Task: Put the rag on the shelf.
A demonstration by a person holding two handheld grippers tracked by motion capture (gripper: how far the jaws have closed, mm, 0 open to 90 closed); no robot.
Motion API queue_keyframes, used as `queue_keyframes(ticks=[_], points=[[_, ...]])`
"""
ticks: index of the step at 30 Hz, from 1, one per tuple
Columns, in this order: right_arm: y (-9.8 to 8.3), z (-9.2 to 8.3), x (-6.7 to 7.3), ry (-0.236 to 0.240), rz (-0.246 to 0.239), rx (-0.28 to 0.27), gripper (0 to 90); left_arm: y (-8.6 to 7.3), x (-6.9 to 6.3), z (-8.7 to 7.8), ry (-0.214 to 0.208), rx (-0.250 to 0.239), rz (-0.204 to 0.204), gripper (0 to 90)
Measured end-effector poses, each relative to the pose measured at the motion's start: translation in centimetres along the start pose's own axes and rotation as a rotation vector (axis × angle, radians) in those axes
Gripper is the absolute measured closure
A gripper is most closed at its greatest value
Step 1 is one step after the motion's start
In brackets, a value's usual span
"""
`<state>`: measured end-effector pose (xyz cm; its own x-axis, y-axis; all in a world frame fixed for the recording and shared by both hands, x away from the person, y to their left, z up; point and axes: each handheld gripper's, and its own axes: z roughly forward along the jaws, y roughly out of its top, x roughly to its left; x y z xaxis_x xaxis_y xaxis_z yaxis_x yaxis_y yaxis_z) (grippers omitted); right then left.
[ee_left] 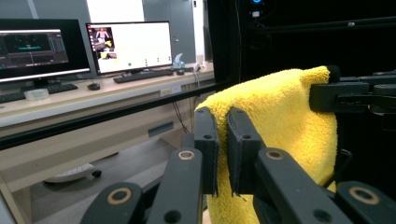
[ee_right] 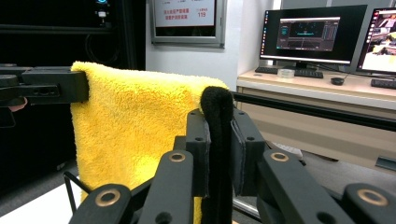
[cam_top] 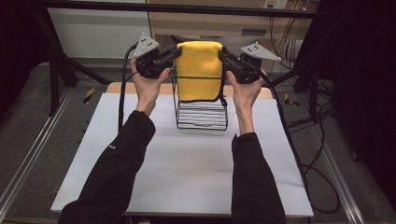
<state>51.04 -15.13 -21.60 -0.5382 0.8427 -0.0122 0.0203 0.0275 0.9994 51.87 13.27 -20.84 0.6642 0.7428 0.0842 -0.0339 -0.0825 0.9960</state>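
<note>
A yellow fluffy towel (cam_top: 200, 70) with a black edge trim is held up by its two top corners over a black wire rack (cam_top: 178, 116) at the back of the white table (cam_top: 187, 172). It hangs down the rack, and one rack wire crosses in front of it. My left gripper (cam_top: 176, 52) is shut on the towel's left top corner (ee_left: 289, 121), jaws close together around the cloth edge. My right gripper (cam_top: 223, 52) is shut on the right top corner, pinching the black trim (ee_right: 217, 116). The towel's face (ee_right: 135, 126) spreads flat between both grippers.
A white ribbed stack (cam_top: 201, 116) sits low in the rack. A black frame bar (cam_top: 187, 8) runs across behind the table. Cables (cam_top: 322, 140) trail down the right side. A desk with monitors (ee_left: 128, 46) stands beyond the frame. The table's front half is bare.
</note>
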Motion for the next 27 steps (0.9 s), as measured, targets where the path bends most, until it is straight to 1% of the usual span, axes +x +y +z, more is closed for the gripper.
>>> queue_keyframes(ticks=[2,4,6,10,13,19,21,24,27], points=[[0.0,-0.2,0.0,0.006,0.002,-0.010,79.8,0.2,-0.1,-0.3,-0.006,-0.011,0.005,83.4],[0.3,-0.5,0.1,0.014,0.004,-0.026,79.8,0.5,-0.2,-0.5,-0.014,-0.032,0.001,83.4],[0.6,-0.7,0.1,0.021,0.005,-0.039,79.8,0.7,-0.3,-0.8,-0.019,-0.040,0.001,83.3],[1.0,-1.2,0.3,0.024,-0.013,-0.050,79.7,1.1,-0.6,-1.3,-0.029,-0.045,0.013,83.3],[1.1,-1.7,0.5,0.030,-0.018,-0.055,79.6,1.3,-0.9,-1.6,-0.036,-0.051,0.020,83.3],[0.9,-2.5,0.8,0.035,-0.040,-0.043,79.2,1.1,-1.4,-2.4,-0.063,-0.031,0.035,83.2],[0.7,-2.8,1.0,0.034,-0.046,-0.032,79.1,1.0,-1.6,-2.5,-0.063,-0.008,0.036,83.1],[0.5,-3.1,1.2,0.033,-0.065,-0.015,79.1,0.8,-1.8,-2.6,-0.060,0.021,0.052,83.0],[0.3,-3.4,1.3,0.036,-0.068,-0.007,79.1,0.6,-2.0,-2.8,-0.066,0.025,0.049,83.0]])
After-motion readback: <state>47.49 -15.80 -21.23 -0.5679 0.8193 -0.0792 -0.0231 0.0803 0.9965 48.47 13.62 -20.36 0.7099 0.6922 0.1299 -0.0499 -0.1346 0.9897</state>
